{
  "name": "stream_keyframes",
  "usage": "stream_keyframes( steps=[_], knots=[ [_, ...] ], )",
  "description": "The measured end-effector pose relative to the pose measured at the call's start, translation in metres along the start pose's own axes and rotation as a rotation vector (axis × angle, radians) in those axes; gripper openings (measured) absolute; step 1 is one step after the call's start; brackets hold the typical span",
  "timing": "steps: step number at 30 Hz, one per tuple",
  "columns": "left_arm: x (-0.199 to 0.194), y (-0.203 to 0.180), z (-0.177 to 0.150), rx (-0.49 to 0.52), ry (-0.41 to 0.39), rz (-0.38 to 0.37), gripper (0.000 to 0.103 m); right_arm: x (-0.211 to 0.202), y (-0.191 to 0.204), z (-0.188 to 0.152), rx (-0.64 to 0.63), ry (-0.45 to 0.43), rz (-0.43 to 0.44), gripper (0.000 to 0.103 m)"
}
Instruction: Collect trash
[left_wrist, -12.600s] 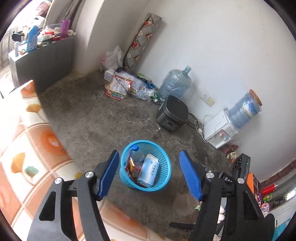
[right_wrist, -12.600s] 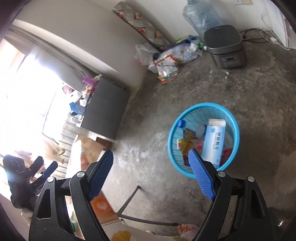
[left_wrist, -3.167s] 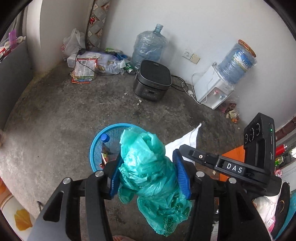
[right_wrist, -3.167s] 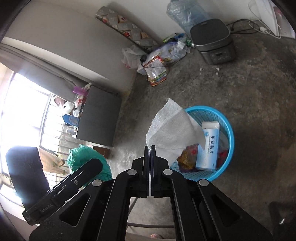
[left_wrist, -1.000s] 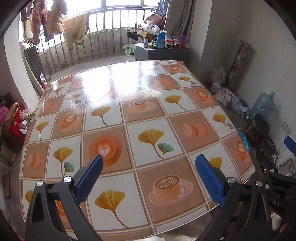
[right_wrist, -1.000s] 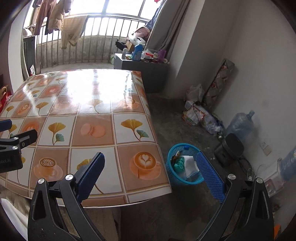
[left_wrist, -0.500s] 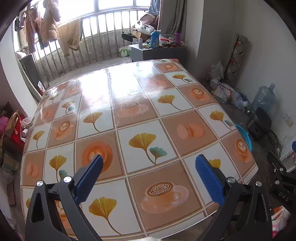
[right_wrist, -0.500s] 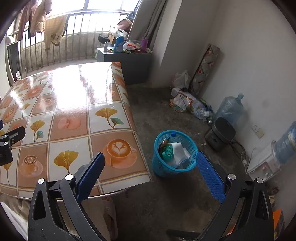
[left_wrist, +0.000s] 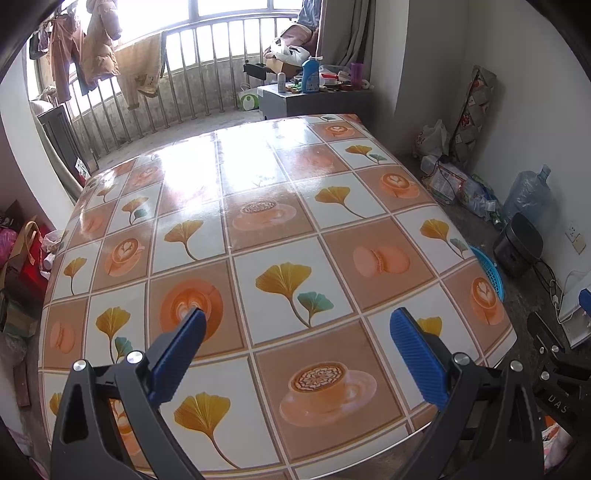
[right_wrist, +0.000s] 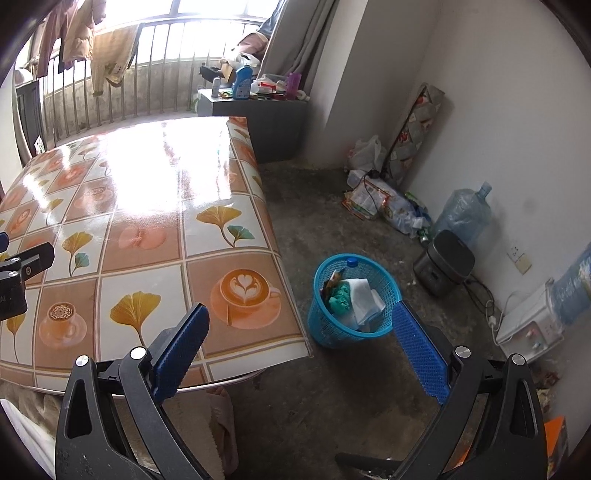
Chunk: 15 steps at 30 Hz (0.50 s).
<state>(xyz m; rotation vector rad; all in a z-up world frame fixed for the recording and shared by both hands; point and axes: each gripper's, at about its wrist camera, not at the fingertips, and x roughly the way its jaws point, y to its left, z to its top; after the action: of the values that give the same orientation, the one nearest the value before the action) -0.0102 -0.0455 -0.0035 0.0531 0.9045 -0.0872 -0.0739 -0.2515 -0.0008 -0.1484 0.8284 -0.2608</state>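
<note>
A blue mesh trash basket stands on the concrete floor beside the table's right edge. It holds a green plastic bag, a white paper towel, a bottle and wrappers. Only its rim shows past the table in the left wrist view. My left gripper is open and empty above the table with its tiled coffee-and-leaf cloth. My right gripper is open and empty, high above the table corner and the basket.
A black rice cooker, a water jug and a white dispenser stand along the right wall. Bags and wrappers lie in the corner. A grey cabinet with bottles stands by the railing.
Both grippers dropped the green bag and paper towel into the basket, opened, and rose back above the table. Over the last second both views shifted slightly.
</note>
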Motion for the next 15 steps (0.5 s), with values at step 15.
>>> stream_keyframes(
  steps=[15],
  knots=[
    [-0.0021, 0.0056, -0.0010, -0.019, -0.001, 0.007, 0.098, -0.0014, -0.0020, 0.0017, -0.003, -0.008, -0.004, 0.095]
  ],
)
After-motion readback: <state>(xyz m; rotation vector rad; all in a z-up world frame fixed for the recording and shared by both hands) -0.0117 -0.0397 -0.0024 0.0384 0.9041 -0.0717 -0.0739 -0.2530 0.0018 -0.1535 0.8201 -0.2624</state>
